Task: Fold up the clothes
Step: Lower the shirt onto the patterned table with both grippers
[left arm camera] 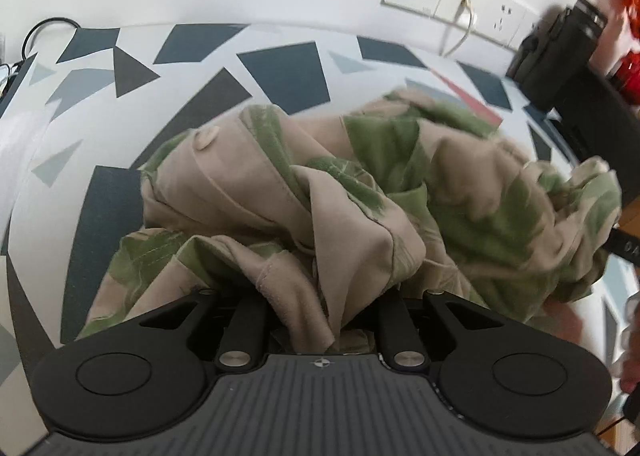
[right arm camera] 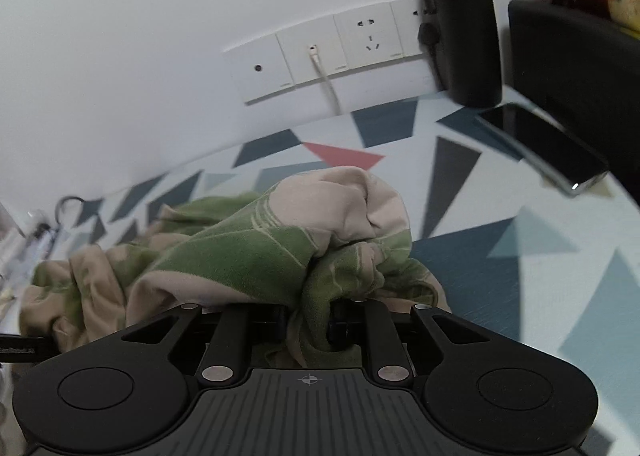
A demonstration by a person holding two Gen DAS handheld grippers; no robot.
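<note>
Shirt bunched up between both grippers, nowhere near folded right now

Got the shirt (left arm camera: pixel 360 192) sitting in a crumpled heap on the table (left arm camera: pixel 280 68), tan with green leaf print, button placket showing on the left side. Left gripper (left arm camera: pixel 320 312) has a fold of tan cloth running down between its fingers, so I'd call it clamped on the shirt, though the cloth hides the tips. Right gripper (right arm camera: pixel 308 320) is the same deal: a green wad pinched between its fingers at the other end of the heap. Holding two separate spots like this makes sense to me for pulling the thing apart and flat, since you can't fold a ball. Phone (right arm camera: pixel 544 148) and bottle (right arm camera: pixel 464 24) sit off to my right by the wall, well clear of the cloth.
</note>
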